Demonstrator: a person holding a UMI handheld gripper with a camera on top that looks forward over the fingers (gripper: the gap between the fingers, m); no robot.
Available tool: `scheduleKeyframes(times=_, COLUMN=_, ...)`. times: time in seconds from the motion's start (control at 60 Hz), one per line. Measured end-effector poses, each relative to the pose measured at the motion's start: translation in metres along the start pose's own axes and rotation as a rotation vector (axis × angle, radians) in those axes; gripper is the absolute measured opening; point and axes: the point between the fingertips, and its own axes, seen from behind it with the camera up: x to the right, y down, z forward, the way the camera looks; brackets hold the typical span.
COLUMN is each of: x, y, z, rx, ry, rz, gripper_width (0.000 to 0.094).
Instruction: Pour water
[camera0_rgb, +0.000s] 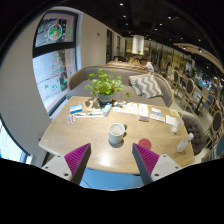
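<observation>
Sitting alone near the middle of the wooden table, one white mug waits well beyond the gripper, whose two pink-padded fingers are spread wide apart, holding nothing. Behind the mug, one potted green plant stands at the table's far edge. One striped cushion rests on the sofa beyond.

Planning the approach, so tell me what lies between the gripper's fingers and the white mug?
Only bare wooden table separates the open gripper from the white mug, in the gripper view.
</observation>
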Motion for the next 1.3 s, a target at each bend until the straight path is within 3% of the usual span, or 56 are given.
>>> scheduleKeyframes(times=0.3, x=0.111, y=0.044, z=0.012, rx=-0.007, ry=0.07, rz=0.079, gripper_width=0.0851)
scheduleKeyframes(times=0.733, x=0.377, y=0.147, z=0.083, rx=0.039, ry=0.184, rz=0.213, gripper_width=0.0852)
scheduleKeyframes(times=0.933, x=0.463, y=0.15, z=0.145, rx=0.09, ry=0.2, rz=0.211, gripper_width=0.0852)
scheduleKeyframes(times=1.117, x=0.485, y=0.131, z=0.2, rx=0.143, ry=0.176, rz=0.191, gripper_width=0.0845)
scheduleKeyframes(times=1.183, x=0.487, y=0.126, z=0.216, rx=0.158, ry=0.173, rz=0.183, gripper_width=0.0794)
scheduleKeyframes(times=1.3, x=0.488, y=0.127, z=0.235, rx=0.166, ry=0.174, rz=0.166, gripper_width=0.0549)
